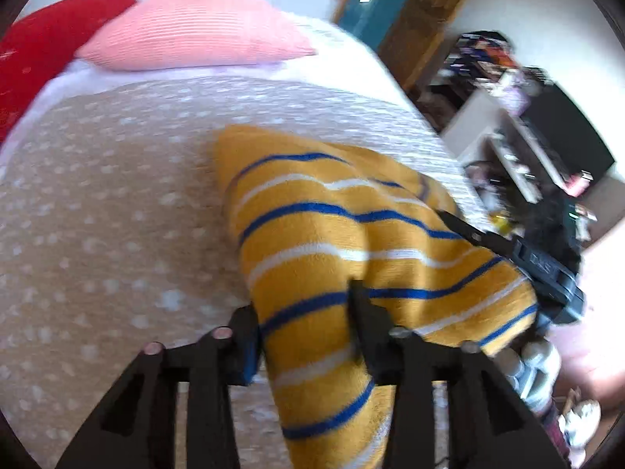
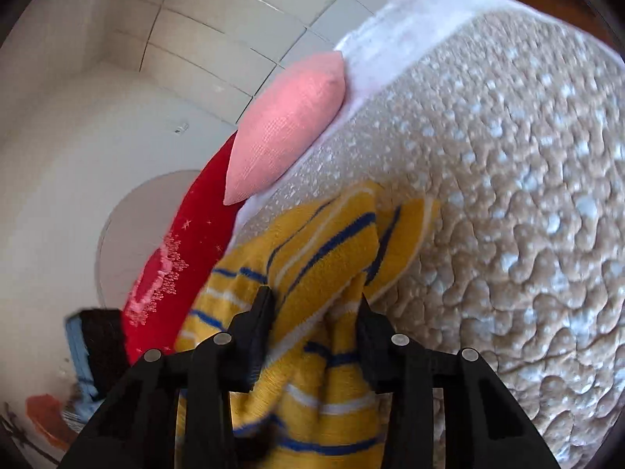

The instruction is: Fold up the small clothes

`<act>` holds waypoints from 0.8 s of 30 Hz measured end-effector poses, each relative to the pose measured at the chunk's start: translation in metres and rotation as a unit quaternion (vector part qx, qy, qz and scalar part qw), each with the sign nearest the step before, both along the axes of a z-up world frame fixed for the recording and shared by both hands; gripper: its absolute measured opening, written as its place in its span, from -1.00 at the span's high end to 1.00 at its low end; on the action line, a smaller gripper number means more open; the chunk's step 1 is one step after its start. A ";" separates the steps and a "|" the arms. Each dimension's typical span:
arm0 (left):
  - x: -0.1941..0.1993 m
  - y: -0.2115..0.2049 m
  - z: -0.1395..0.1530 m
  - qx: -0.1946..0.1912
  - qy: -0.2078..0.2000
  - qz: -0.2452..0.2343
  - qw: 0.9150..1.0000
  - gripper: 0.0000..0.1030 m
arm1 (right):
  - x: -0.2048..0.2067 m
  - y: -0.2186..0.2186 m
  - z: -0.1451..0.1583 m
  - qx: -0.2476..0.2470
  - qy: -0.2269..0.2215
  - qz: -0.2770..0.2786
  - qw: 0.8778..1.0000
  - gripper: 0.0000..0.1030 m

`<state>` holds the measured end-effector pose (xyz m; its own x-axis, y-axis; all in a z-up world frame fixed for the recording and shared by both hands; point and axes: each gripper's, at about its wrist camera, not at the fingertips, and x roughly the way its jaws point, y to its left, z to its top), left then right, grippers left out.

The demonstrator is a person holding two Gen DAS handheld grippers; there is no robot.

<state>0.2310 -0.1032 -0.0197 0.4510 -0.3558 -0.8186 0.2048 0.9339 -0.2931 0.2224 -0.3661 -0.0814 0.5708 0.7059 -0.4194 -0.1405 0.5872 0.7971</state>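
A small yellow garment [image 1: 332, 242] with blue and white stripes is held up off the beige dotted bedspread [image 1: 109, 215]. My left gripper [image 1: 304, 312] is shut on one edge of it; cloth fills the gap between the fingers. My right gripper [image 2: 316, 305] is shut on another part of the same garment [image 2: 312, 258], which bunches between its fingers and hangs below. The right gripper also shows in the left wrist view [image 1: 527, 262], at the garment's far right edge. The garment's lower part is hidden behind the grippers.
A pink pillow [image 1: 195, 31] and a red cushion [image 1: 43, 51] lie at the head of the bed, near a white tiled wall [image 2: 218, 27]. Cluttered shelves and furniture [image 1: 527, 136] stand off the bed's right side.
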 end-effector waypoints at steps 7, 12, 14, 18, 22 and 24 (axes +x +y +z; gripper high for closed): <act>-0.042 0.002 -0.030 0.064 0.003 0.017 0.998 0.06 | -0.018 0.014 0.013 -0.125 0.002 -0.034 0.992 -0.05; -0.097 0.024 -0.019 0.068 -0.040 0.048 0.996 0.06 | -0.067 0.034 0.063 -0.064 -0.073 0.028 0.995 -0.05; -0.116 0.034 -0.021 0.053 -0.040 0.060 0.996 0.06 | -0.074 0.046 0.062 -0.023 -0.072 0.069 0.995 -0.05; -0.147 0.045 -0.017 0.046 -0.054 0.077 0.995 0.06 | -0.073 0.046 0.000 -0.047 0.014 0.031 0.998 0.03; -0.176 0.050 -0.005 0.054 -0.086 0.087 0.991 -0.06 | -0.093 0.007 -0.036 0.022 0.059 -0.029 0.998 0.88; -0.189 0.051 0.003 0.063 -0.110 0.100 0.987 -0.09 | -0.113 0.001 -0.024 -0.033 0.052 -0.064 0.996 0.42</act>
